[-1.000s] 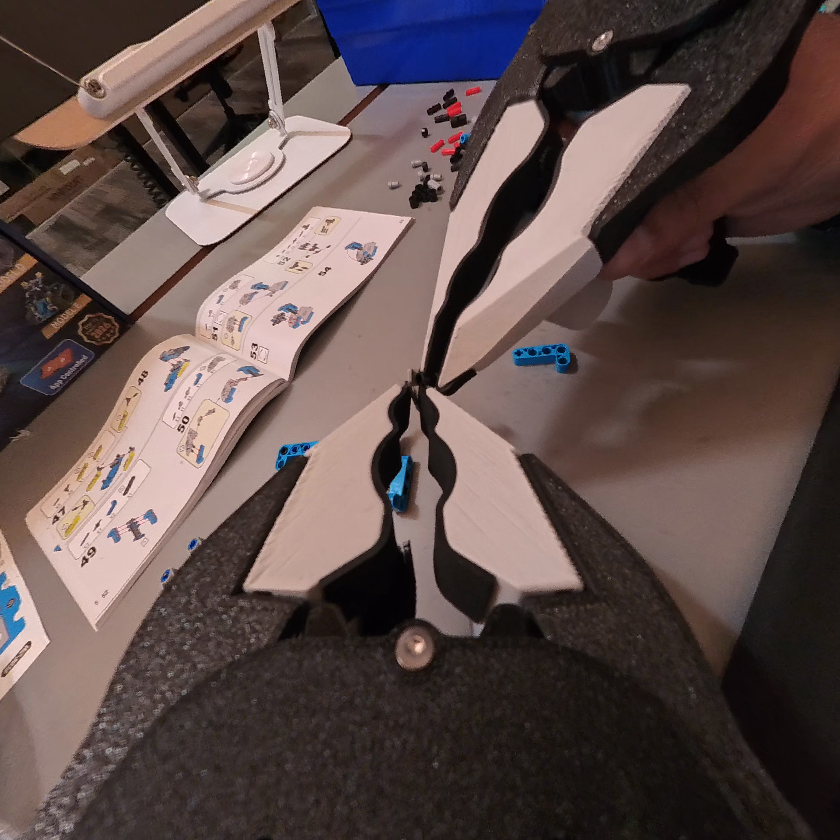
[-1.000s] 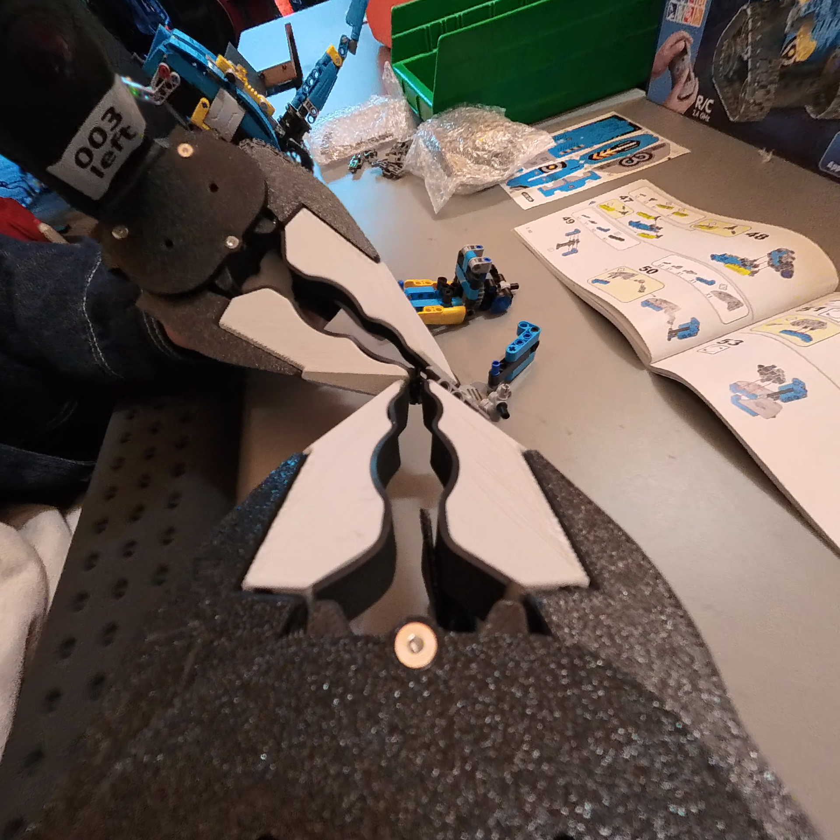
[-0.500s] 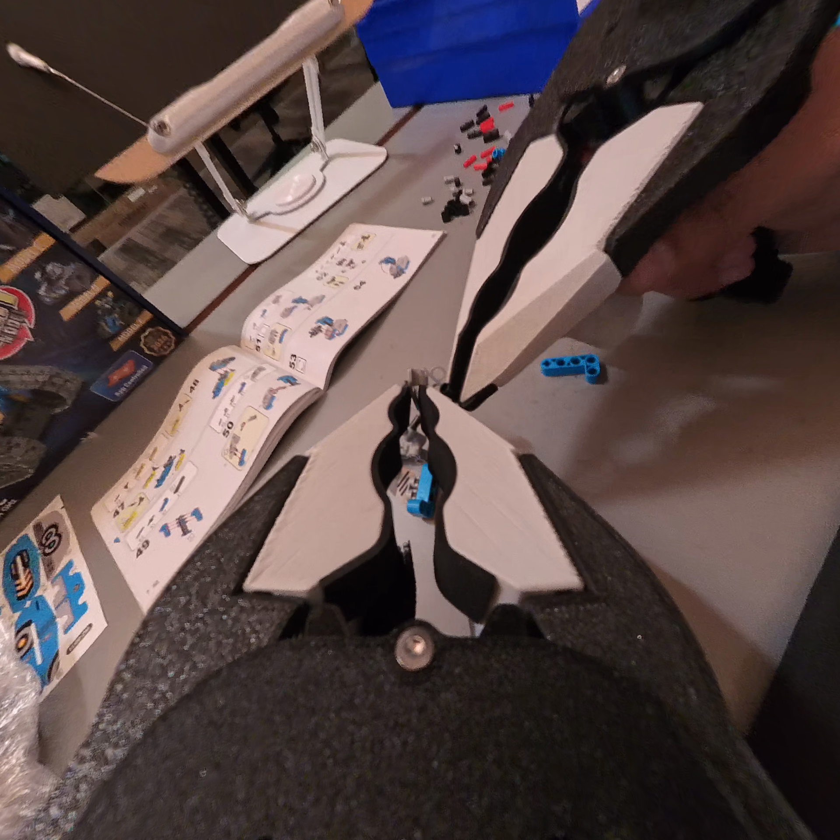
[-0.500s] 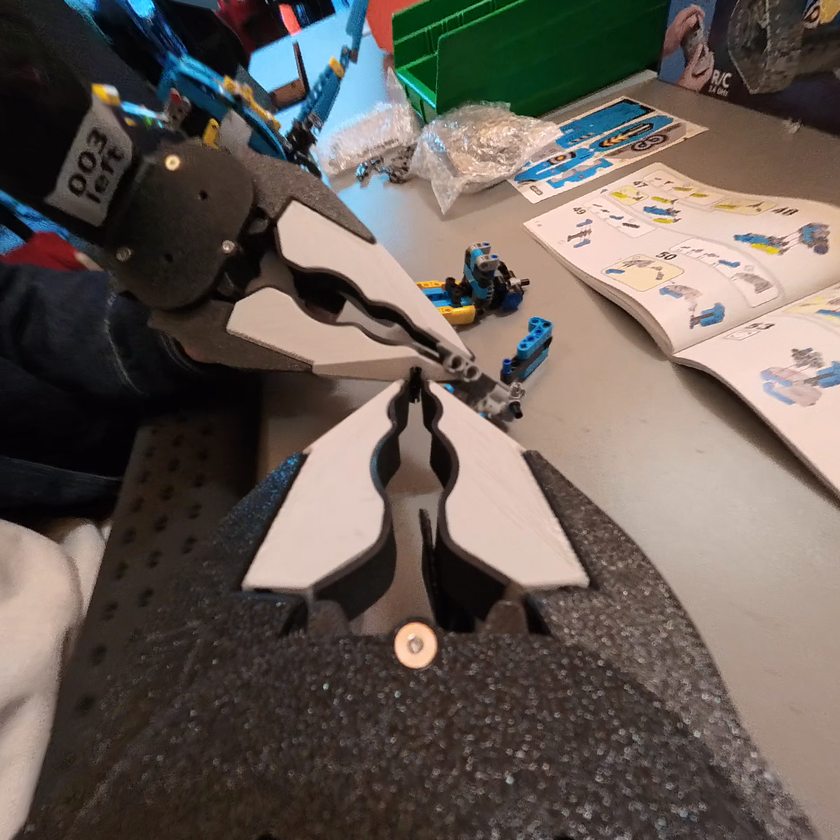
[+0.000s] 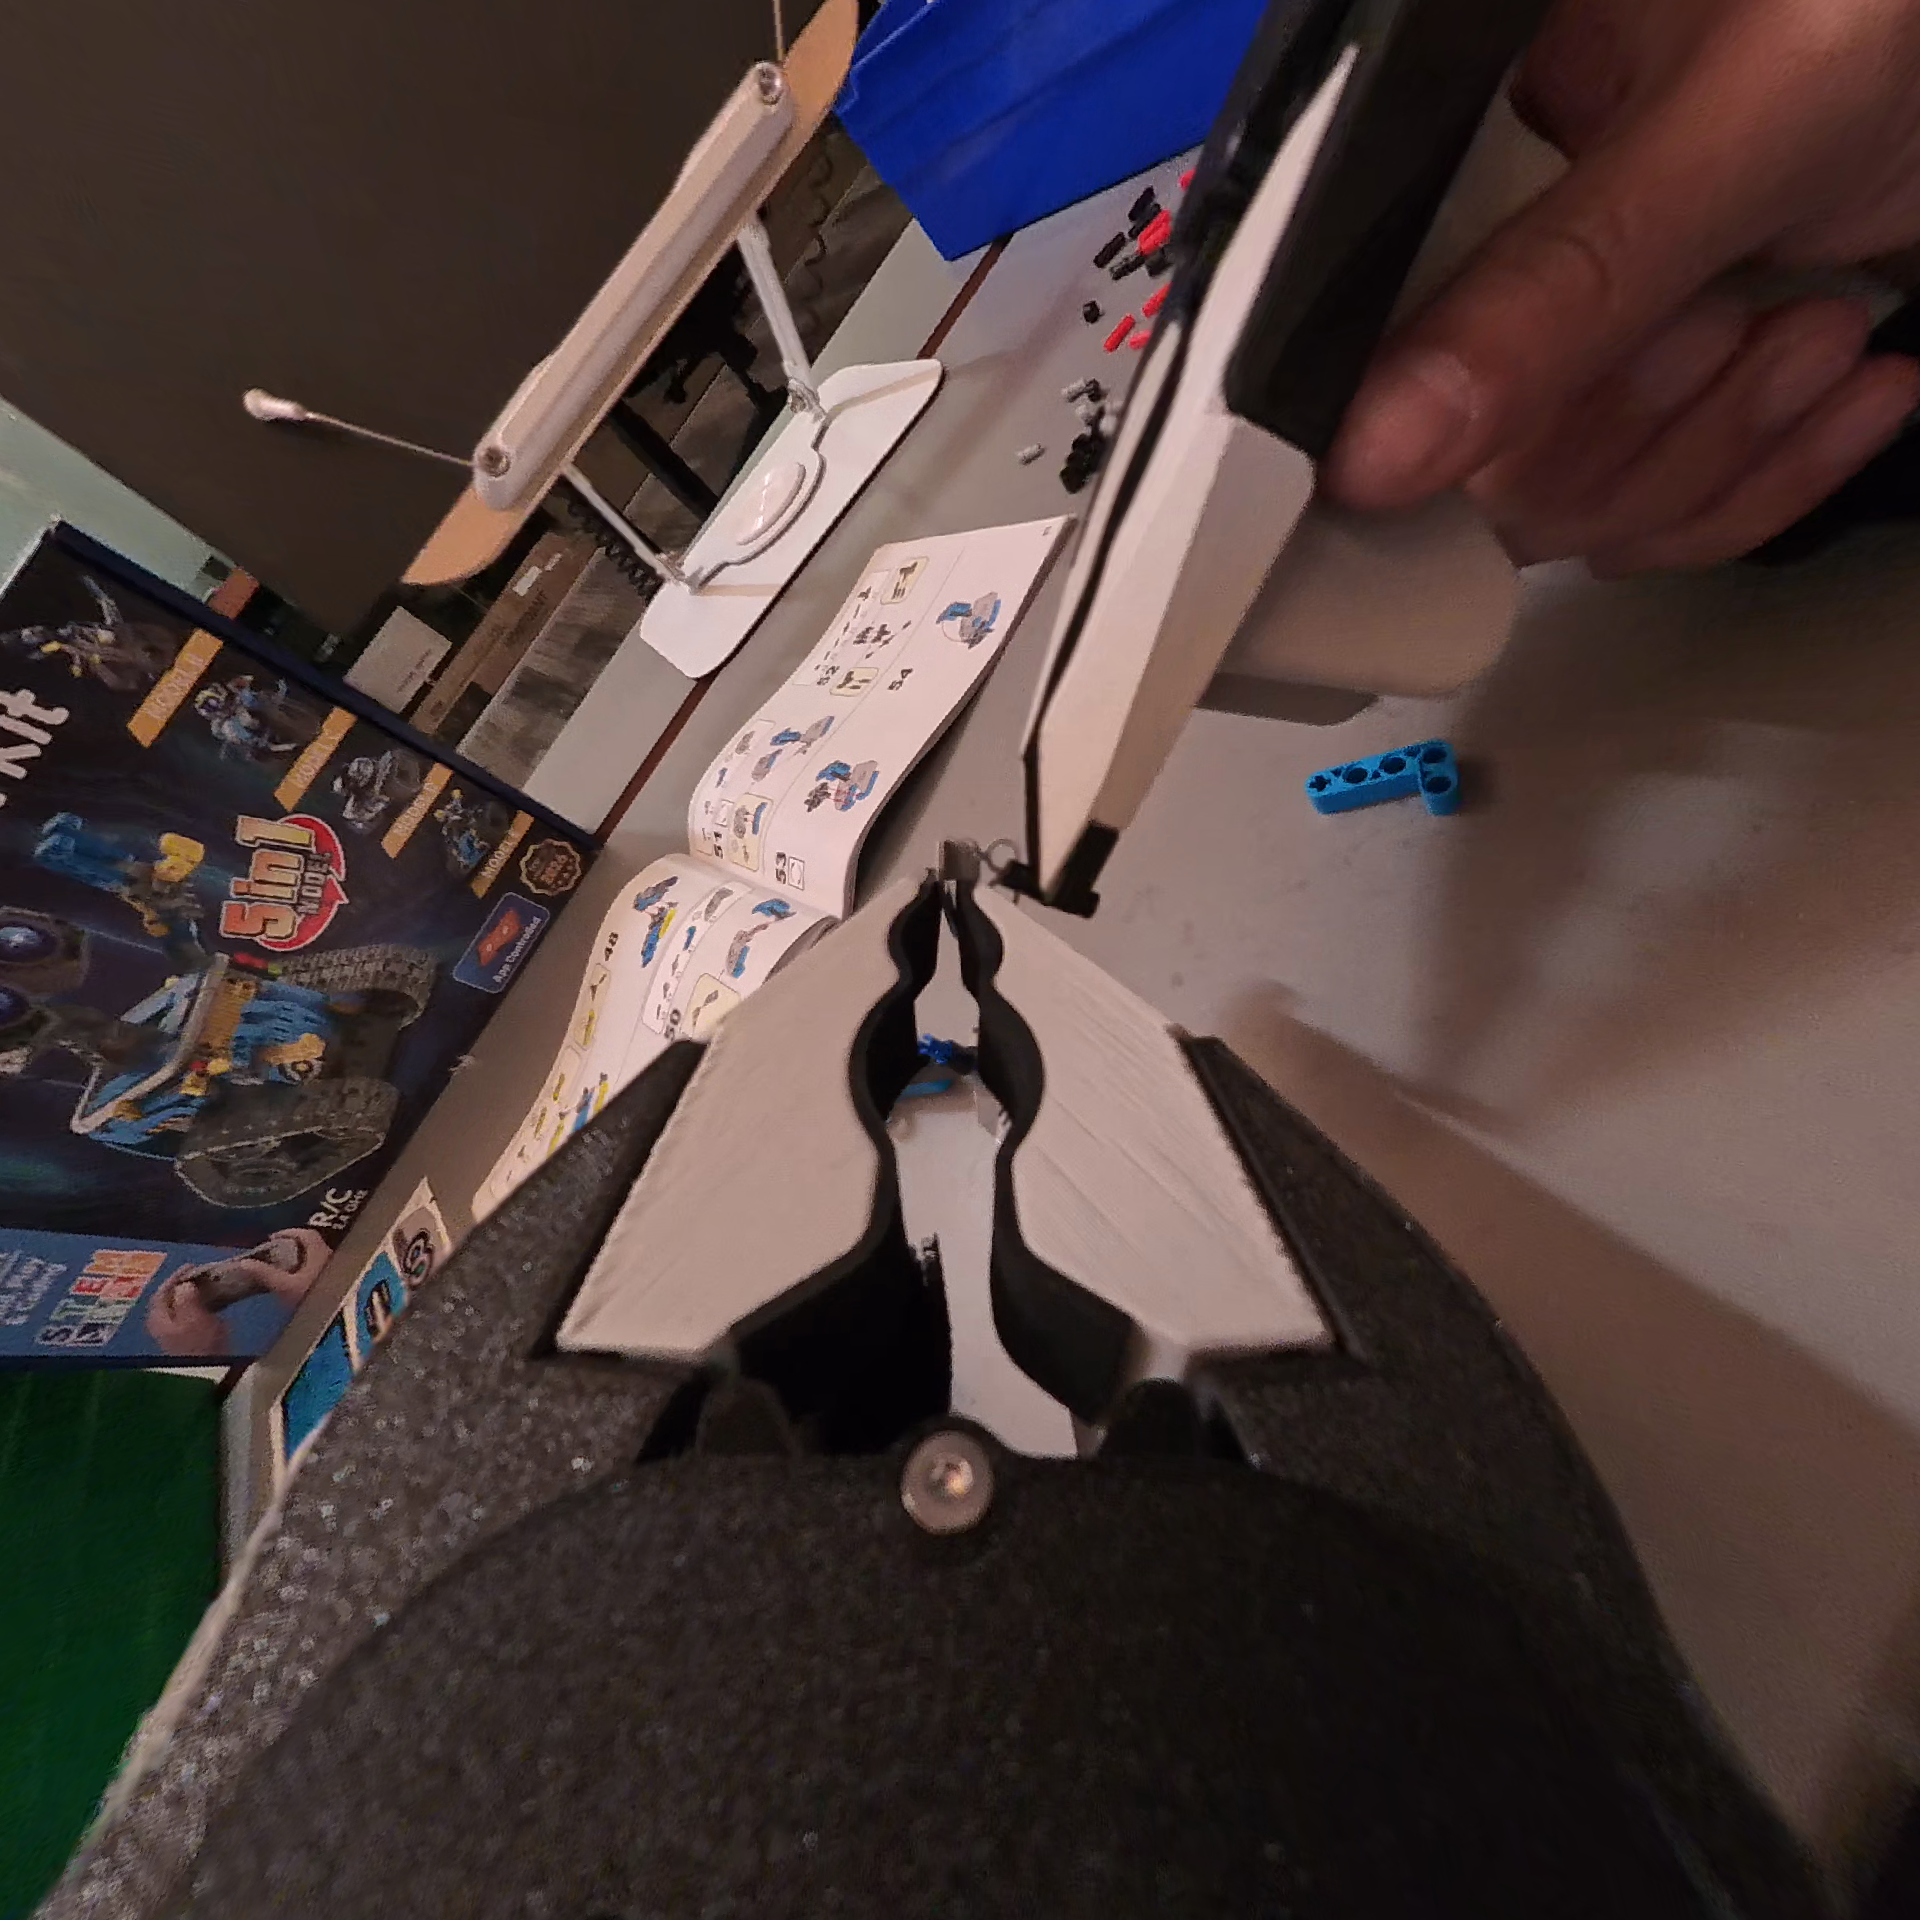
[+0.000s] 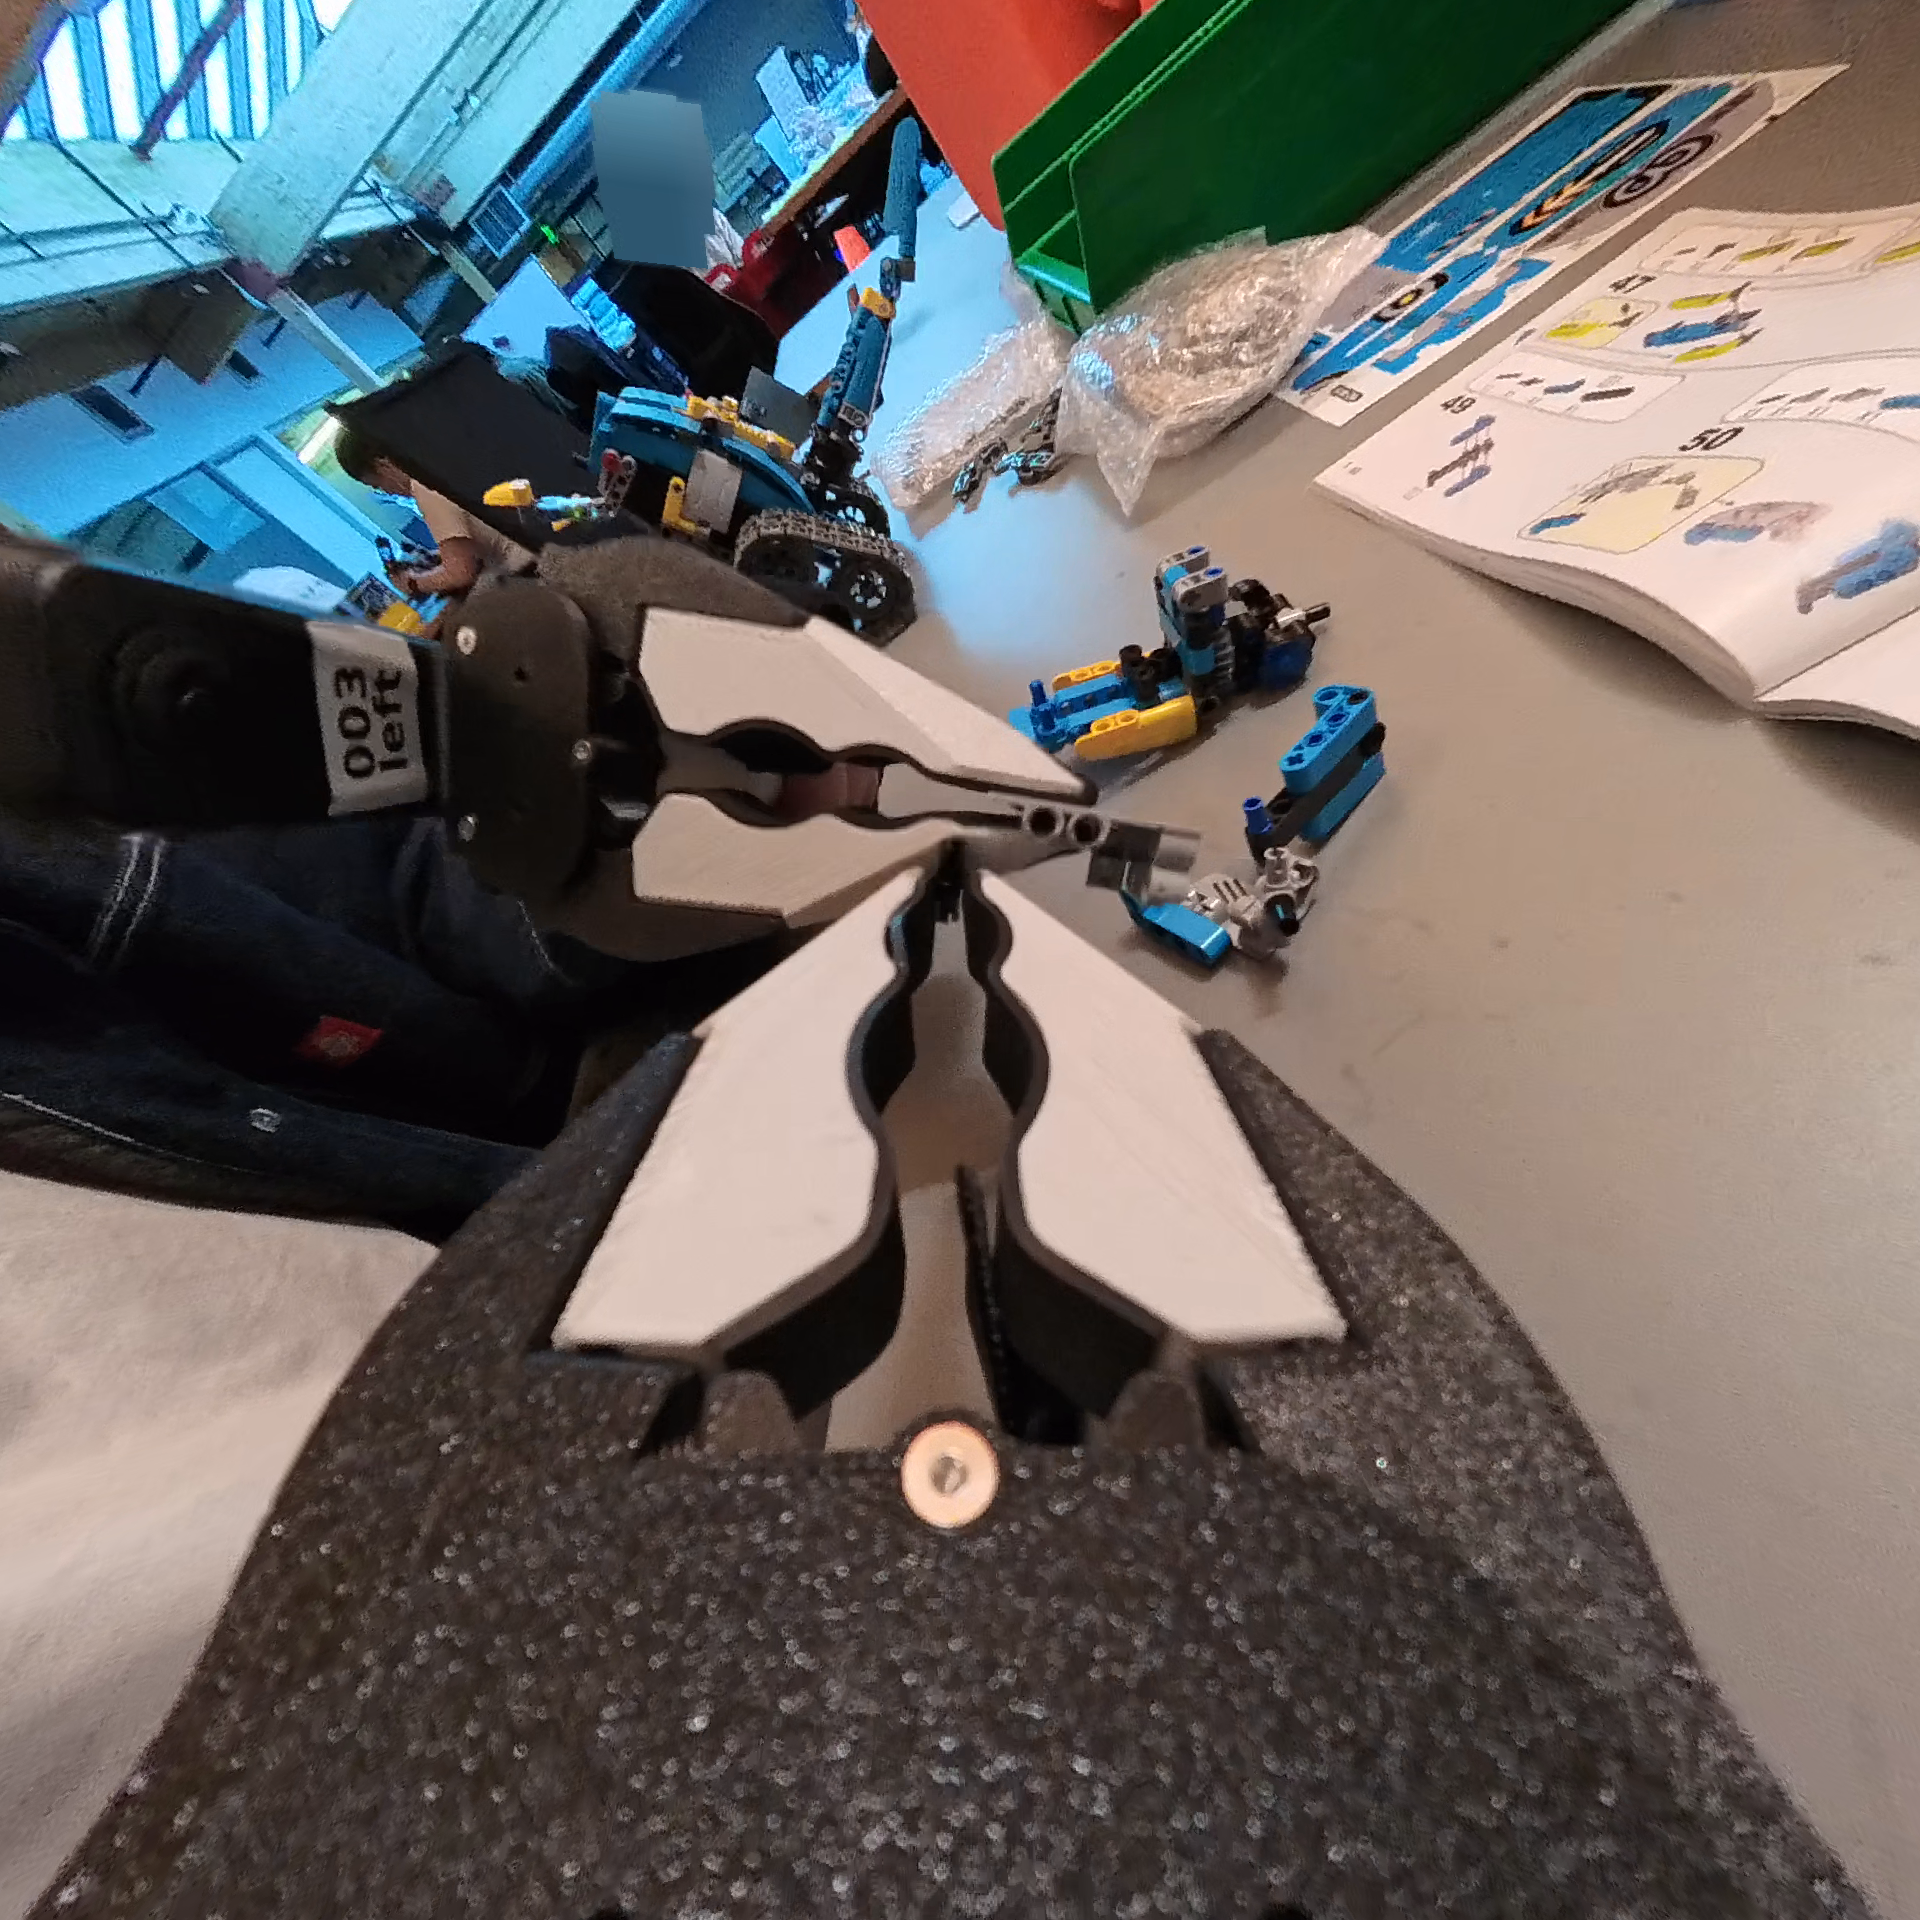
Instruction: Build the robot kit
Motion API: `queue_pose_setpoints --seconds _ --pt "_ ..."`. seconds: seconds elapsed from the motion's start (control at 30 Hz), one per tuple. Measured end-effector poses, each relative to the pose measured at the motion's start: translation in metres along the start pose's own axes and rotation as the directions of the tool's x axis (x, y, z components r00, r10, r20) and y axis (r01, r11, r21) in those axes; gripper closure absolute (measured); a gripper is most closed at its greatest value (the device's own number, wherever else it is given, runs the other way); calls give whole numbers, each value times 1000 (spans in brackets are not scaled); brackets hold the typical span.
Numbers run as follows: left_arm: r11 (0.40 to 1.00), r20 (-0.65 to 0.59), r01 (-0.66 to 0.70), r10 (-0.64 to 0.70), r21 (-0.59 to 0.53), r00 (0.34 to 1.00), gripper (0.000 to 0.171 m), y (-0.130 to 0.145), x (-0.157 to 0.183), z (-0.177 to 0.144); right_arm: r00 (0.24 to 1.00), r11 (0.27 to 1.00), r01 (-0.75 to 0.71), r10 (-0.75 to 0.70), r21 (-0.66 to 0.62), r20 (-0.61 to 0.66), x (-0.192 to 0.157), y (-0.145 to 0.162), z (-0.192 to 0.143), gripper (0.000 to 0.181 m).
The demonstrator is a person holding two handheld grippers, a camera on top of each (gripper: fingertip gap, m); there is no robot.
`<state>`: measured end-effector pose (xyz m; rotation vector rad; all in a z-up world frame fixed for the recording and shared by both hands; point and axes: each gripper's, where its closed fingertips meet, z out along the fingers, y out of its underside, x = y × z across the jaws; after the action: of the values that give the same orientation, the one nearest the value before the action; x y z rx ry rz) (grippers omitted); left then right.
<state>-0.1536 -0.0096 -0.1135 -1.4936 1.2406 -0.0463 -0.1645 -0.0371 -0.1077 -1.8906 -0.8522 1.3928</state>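
In the left wrist view, the left gripper [image 5: 943, 896] has tilted since a second ago, so the toy box [image 5: 208, 935] now fills the left edge. Its fingers are pressed together on a small grey piece [image 5: 958, 858], beside the right gripper [image 5: 1060, 883].

In the right wrist view, the right gripper [image 6: 948, 883] is closed on something small and dark; the grey piece [image 6: 1101, 831] now sticks out level above the table [image 6: 1558, 1143], clear of the blue parts [image 6: 1320, 758].

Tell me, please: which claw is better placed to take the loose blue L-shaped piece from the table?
Right, probably. The blue L-shaped piece lies on the table beside the right claw, beyond it from the left claw, which is shut on a grey piece. The right claw is shut too.
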Motion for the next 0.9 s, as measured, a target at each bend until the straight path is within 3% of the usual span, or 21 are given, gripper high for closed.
queue_pose_setpoints --seconds 0.43,0.6,0.9 --pt "997 -17 -43 44 62 999 170 -8 2 -6 985 994 -107 108 -11 136 -11 4 2 177" --pt "983 -9 -138 140 122 990 171 -17 8 -13 945 978 -208 210 -35 251 -20 6 -3 177" --pt "969 -90 -181 198 171 976 171 -19 23 -19 874 942 -313 335 -122 351 -29 15 -5 177"
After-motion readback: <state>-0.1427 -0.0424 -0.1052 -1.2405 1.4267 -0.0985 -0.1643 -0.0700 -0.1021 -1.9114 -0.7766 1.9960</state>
